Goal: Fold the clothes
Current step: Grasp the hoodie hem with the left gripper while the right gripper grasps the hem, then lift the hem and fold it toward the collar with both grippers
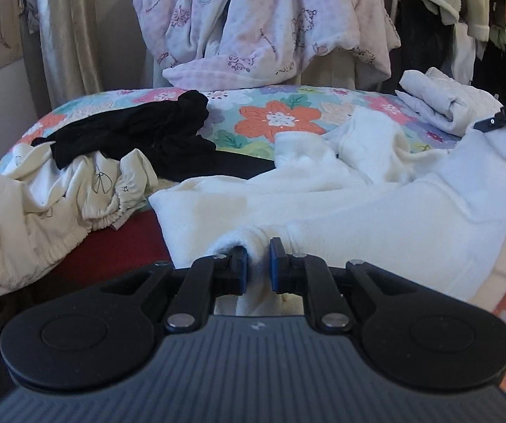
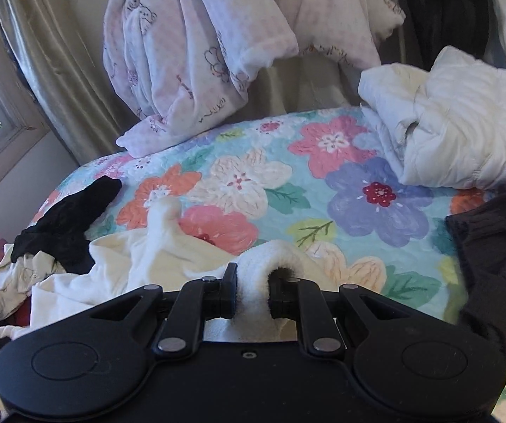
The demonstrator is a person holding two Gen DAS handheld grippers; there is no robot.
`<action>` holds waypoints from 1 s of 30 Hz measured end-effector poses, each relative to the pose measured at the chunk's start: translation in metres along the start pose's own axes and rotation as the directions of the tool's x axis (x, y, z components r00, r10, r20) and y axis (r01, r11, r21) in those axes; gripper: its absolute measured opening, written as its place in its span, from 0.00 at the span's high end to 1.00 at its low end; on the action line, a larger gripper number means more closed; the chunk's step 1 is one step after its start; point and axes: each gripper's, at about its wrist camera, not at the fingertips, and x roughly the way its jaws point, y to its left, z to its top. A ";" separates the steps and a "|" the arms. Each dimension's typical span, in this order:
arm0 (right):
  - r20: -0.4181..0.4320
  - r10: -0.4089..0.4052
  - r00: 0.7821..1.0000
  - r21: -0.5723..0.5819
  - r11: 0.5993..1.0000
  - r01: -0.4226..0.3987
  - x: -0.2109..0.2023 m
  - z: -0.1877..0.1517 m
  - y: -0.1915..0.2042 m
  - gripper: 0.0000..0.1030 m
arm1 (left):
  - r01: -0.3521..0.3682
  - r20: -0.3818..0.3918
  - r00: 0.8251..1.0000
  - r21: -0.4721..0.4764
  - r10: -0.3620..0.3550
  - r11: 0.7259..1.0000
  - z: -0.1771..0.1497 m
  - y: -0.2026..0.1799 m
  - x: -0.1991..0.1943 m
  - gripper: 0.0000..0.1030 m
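Observation:
A white fleece garment point(image 1: 341, 211) lies spread over the flowered bedspread point(image 1: 281, 120). My left gripper point(image 1: 257, 264) is shut on a bunched edge of it at the near side. In the left wrist view the right gripper's tip point(image 1: 499, 120) shows at the far right, pinching a lifted corner of the same garment. In the right wrist view my right gripper point(image 2: 252, 294) is shut on a thick fold of white fleece point(image 2: 256, 275), and the rest of the garment point(image 2: 140, 257) trails to the left.
A black garment point(image 1: 140, 134) and a cream printed garment point(image 1: 41, 197) lie at the left. A folded white quilted jacket point(image 2: 457, 120) sits at the back right. A dark knit garment point(image 2: 499, 257) is at the right. A pink fleece blanket point(image 1: 253, 24) hangs behind the bed.

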 end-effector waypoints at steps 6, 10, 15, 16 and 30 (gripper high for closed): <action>-0.004 0.014 1.000 0.095 0.995 -0.013 0.017 -0.007 -0.018 0.76 | 0.000 0.004 1.000 -0.127 0.001 0.992 -0.004 0.015 -0.010 0.81; 0.144 0.062 0.988 0.231 0.968 -0.094 -0.012 -0.025 -0.022 0.63 | 0.012 0.075 0.997 -0.120 -0.003 0.993 0.003 0.021 -0.043 0.54; 0.235 0.058 0.970 0.163 0.982 -0.099 -0.055 -0.038 0.007 0.46 | 0.116 0.059 0.992 -0.149 -0.109 0.982 0.000 0.021 -0.067 0.48; 0.243 0.046 0.969 0.130 0.988 -0.079 -0.063 -0.039 0.013 0.45 | 0.123 0.041 0.992 -0.153 -0.118 0.981 -0.005 0.019 -0.068 0.48; -0.025 0.323 0.946 0.197 0.930 -0.312 -0.043 -0.101 0.027 0.40 | 0.191 -0.043 0.978 -0.204 -0.203 0.960 -0.055 -0.001 -0.035 0.48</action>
